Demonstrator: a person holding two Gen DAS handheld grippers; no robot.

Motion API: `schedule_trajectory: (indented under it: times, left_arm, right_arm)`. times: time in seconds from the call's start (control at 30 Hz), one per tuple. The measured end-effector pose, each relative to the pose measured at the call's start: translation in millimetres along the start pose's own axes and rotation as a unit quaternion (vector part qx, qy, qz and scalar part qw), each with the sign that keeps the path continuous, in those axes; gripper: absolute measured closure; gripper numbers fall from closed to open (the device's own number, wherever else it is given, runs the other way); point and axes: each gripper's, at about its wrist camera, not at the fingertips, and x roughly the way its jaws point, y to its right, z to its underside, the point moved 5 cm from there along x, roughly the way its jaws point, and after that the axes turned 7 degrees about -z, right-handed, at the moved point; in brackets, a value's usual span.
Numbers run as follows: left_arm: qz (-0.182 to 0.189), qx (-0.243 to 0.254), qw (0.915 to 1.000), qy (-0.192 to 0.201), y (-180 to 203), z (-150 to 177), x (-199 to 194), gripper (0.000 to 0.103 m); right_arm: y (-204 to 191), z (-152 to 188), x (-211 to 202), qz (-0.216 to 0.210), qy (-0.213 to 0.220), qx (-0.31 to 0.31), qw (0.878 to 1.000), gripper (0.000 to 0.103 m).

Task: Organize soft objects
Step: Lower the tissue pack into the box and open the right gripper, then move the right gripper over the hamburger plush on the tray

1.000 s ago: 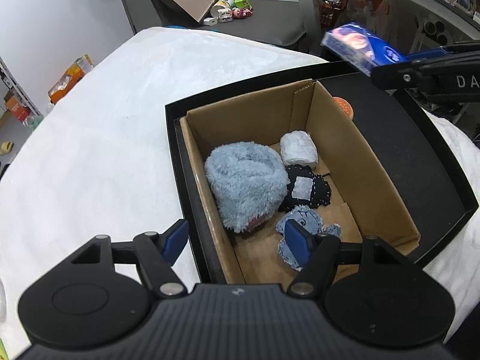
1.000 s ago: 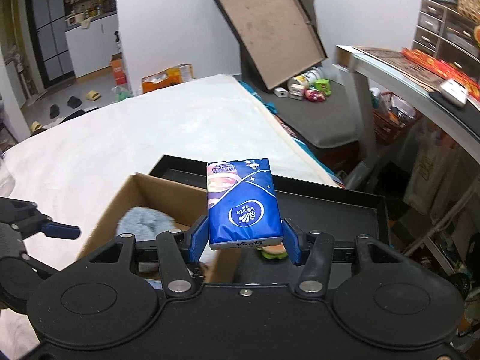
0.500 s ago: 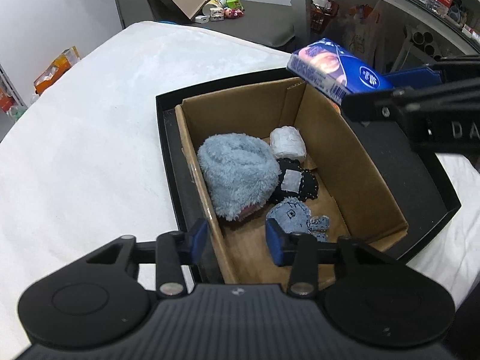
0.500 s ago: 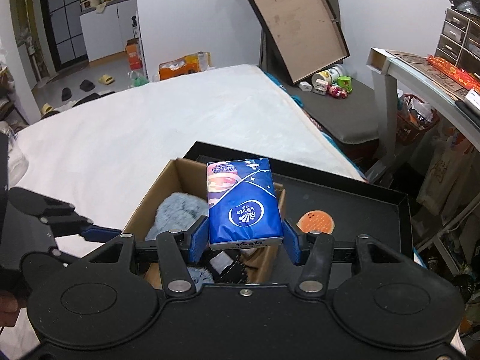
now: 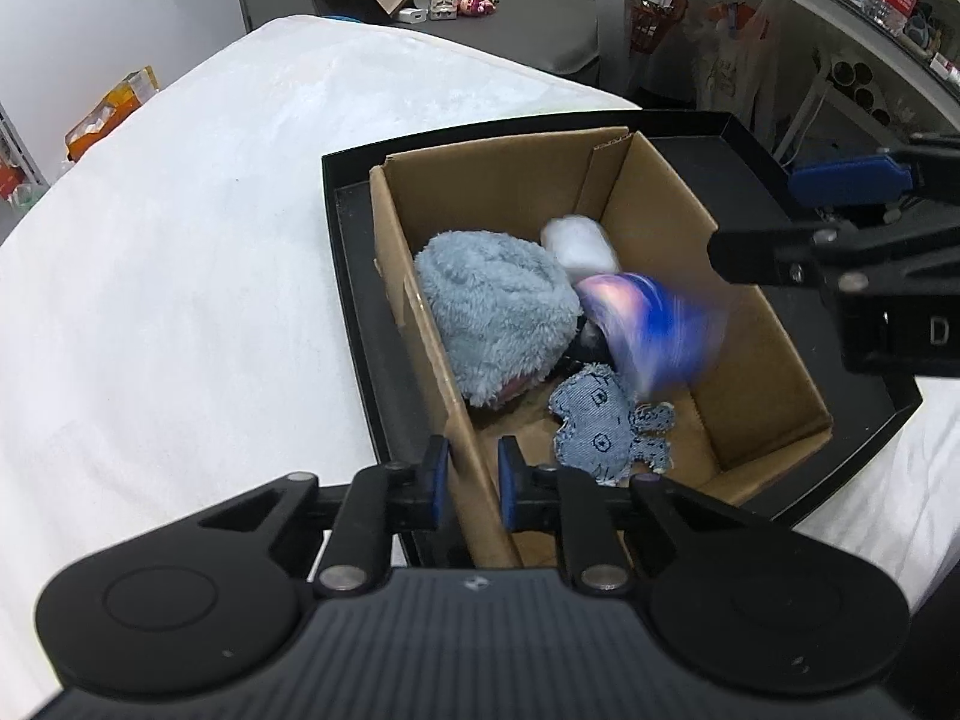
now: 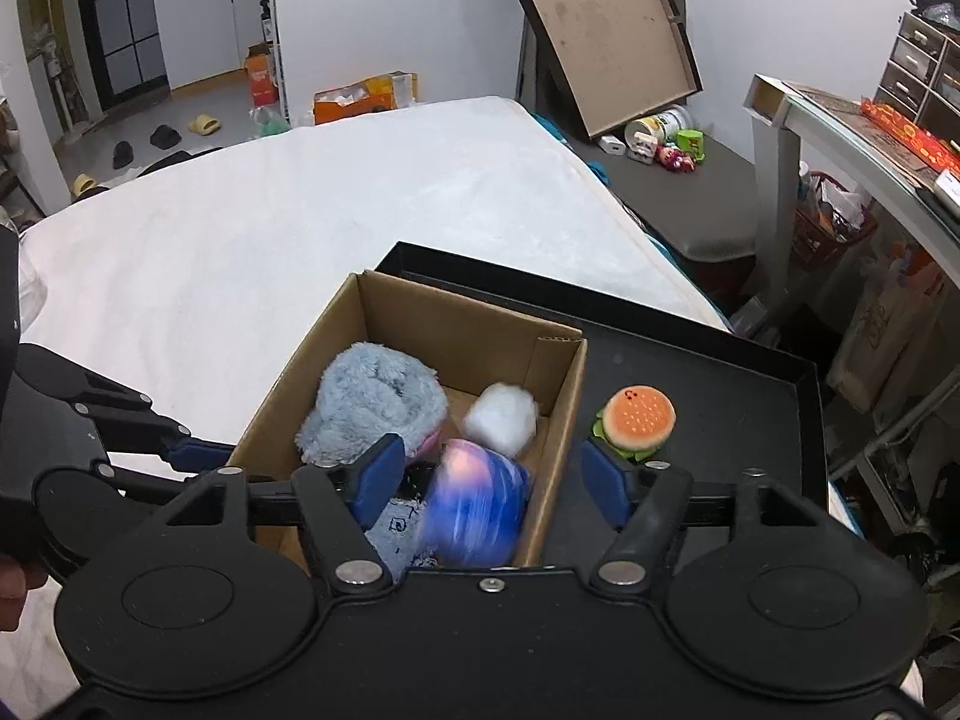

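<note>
A cardboard box (image 5: 762, 330) (image 6: 456, 324) stands in a black tray (image 5: 360, 276) (image 6: 720, 384) on a white bed. In it lie a fluffy blue plush (image 5: 498, 312) (image 6: 372, 408), a white soft pack (image 5: 579, 246) (image 6: 501, 417) and a denim toy (image 5: 600, 426) (image 6: 396, 531). A blue tissue pack (image 5: 654, 330) (image 6: 474, 510), blurred, falls into the box. My right gripper (image 6: 492, 477) is open and empty above the box. My left gripper (image 5: 471, 483) is shut on the box's near left wall (image 5: 447, 396).
A burger toy (image 6: 636, 423) sits on the black tray, right of the box. The white bed (image 5: 180, 276) (image 6: 270, 228) spreads to the left. A desk (image 6: 840, 132) and shelves stand on the right, with a tilted box lid (image 6: 606, 30) behind.
My right gripper has opened and let go of the blue tissue pack, which drops into the box. My left gripper has closed onto the box's left wall.
</note>
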Motion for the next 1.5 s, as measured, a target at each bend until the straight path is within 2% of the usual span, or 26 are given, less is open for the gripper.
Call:
schedule_trajectory:
  times: [0.1, 0.4, 0.83, 1.2, 1.27, 1.5]
  left_arm:
    - [-0.001, -0.004, 1.0, 0.002, 0.5, -1.3, -1.4, 0.087]
    - [-0.006, 0.002, 1.0, -0.008, 3.0, -2.5, -0.7, 0.087]
    - [-0.037, 0.004, 0.9993, 0.012, 3.2, -19.2, -2.5, 0.082]
    - [-0.062, 0.015, 0.9979, 0.014, 7.4, -32.3, 6.8, 0.069]
    - [-0.067, 0.017, 0.9976, 0.012, 8.2, -33.1, 9.4, 0.064]
    - [-0.083, 0.019, 0.9964, 0.005, 9.6, -38.7, 16.4, 0.062]
  right_arm:
    - [4.5, 1.5, -4.3, 0.008, 0.002, 0.003, 1.0, 0.031]
    - [20.4, 10.1, -7.1, 0.017, 0.0, 0.018, 1.0, 0.031]
    - [48.4, 19.0, 2.4, 0.007, 0.002, 0.042, 0.999, 0.031]
    - [81.7, 18.3, 18.6, -0.014, 0.025, 0.085, 0.996, 0.033]
    - [87.5, 18.4, 23.5, -0.017, 0.026, 0.091, 0.995, 0.033]
    - [101.8, 21.4, 39.4, -0.032, 0.025, 0.109, 0.993, 0.035]
